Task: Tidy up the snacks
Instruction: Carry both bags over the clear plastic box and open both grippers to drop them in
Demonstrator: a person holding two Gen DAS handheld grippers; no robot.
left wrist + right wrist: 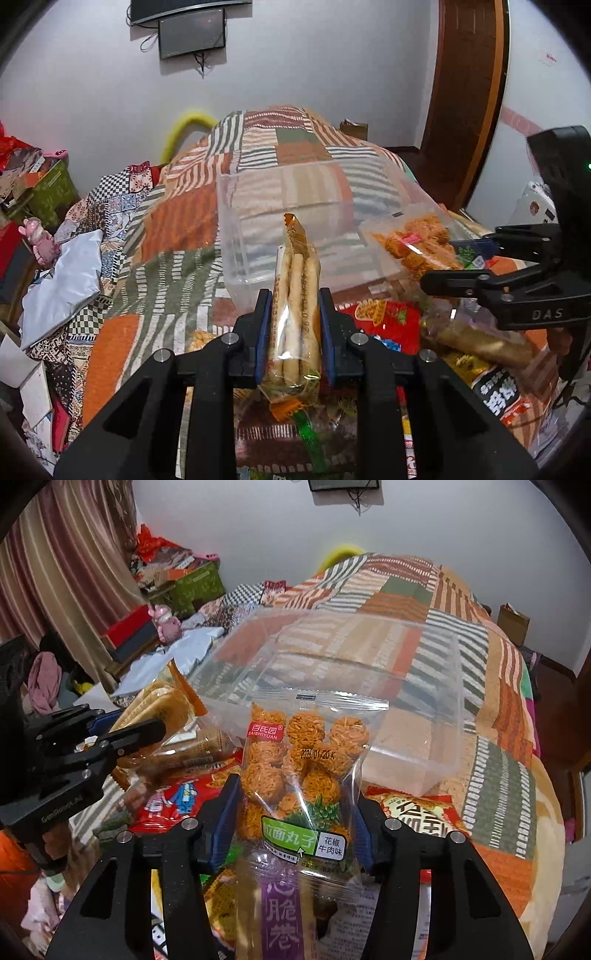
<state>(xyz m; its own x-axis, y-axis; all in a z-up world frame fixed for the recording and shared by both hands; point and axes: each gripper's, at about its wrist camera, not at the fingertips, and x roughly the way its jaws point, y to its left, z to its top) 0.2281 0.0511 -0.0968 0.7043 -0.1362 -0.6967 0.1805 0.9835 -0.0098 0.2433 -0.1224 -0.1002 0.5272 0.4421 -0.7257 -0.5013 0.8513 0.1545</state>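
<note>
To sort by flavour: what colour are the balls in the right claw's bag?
Orange balls, clearest in the right wrist view.

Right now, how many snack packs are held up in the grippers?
2. The egg roll pack is clamped in the left gripper; the noodle ball pack is in the right gripper. More packs lie loose underneath, partly hidden.

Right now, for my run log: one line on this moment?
left gripper: shut on egg-roll pack | right gripper: holds noodle-ball bag | clear bin: empty
</note>
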